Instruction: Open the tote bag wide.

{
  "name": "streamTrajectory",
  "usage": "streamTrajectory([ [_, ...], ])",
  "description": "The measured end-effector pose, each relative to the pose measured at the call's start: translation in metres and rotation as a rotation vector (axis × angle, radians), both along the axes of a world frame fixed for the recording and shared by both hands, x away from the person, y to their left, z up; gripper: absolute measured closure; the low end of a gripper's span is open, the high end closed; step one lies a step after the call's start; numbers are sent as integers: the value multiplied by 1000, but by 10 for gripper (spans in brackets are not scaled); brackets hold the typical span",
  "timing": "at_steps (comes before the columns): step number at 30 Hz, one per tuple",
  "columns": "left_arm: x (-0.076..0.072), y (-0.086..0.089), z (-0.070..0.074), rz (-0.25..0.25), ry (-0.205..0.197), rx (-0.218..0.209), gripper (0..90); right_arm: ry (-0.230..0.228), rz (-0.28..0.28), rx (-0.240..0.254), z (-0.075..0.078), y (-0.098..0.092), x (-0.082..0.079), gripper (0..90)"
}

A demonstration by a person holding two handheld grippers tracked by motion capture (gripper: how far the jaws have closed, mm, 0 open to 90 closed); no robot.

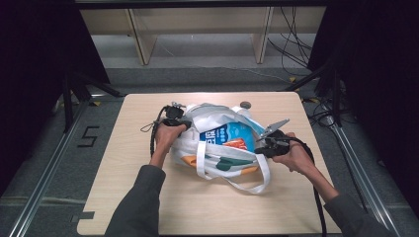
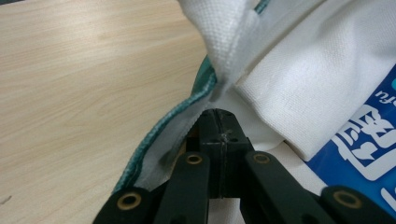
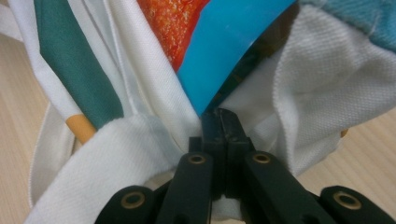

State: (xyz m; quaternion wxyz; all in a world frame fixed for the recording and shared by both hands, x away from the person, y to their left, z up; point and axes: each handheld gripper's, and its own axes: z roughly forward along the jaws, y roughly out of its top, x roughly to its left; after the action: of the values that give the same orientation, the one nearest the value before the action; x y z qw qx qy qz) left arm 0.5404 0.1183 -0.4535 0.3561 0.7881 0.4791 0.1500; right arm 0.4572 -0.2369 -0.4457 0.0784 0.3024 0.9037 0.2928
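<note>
Centrally on the table (image 1: 148,197): white tote bag (image 1: 217,158), blue packet (image 1: 232,136) inside. Left gripper (image 1: 179,120) and right gripper (image 1: 264,143) each clamp its cloth rim; straps (image 1: 257,180) trail forward.

Pale wooden table (image 1: 148,197), wooden shelving (image 1: 197,29) behind, cables (image 1: 291,49) on floor

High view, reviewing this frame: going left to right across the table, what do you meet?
Left gripper → blue packet inside the white tote bag → right gripper, with both grippers shut on the bag's cloth.
</note>
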Motion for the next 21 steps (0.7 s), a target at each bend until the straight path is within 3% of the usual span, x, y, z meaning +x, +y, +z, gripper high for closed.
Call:
streamTrajectory([
  [1, -2, -4, 3, -5, -12, 34, 895, -9, 2, -32, 4, 2, 0, 900],
  [3, -7, -9, 11, -34, -19, 33, 894, -39, -7, -28, 15, 7, -1, 900],
  [5, -14, -15, 21, -66, -35, 22, 894, -87, -7, 31, 34, 7, 4, 900],
  [8, -23, -28, 30, -118, -67, 90, 893, -183, -12, 65, 59, 18, 24, 900],
  [10, -26, -28, 31, -139, -62, 57, 882, -204, -9, 62, 66, 29, 41, 900],
  [13, -29, -21, 38, -139, -82, 49, 877, -197, -40, 51, 65, 42, 67, 900],
  [15, -26, -13, 40, -120, -91, 60, 875, -178, -69, -14, 51, 50, 88, 900],
  [17, -21, -1, 36, -78, -110, 107, 878, -137, -109, -77, 38, 53, 98, 900],
  [18, -19, 5, 32, -67, -117, 104, 885, -151, -123, -111, 31, 52, 104, 900],
  [20, -15, 13, 22, -68, -86, 57, 892, -122, -176, -78, 22, 45, 112, 900],
  [21, -13, 15, 17, -63, -83, 61, 893, -102, -209, -81, 20, 39, 115, 900],
])
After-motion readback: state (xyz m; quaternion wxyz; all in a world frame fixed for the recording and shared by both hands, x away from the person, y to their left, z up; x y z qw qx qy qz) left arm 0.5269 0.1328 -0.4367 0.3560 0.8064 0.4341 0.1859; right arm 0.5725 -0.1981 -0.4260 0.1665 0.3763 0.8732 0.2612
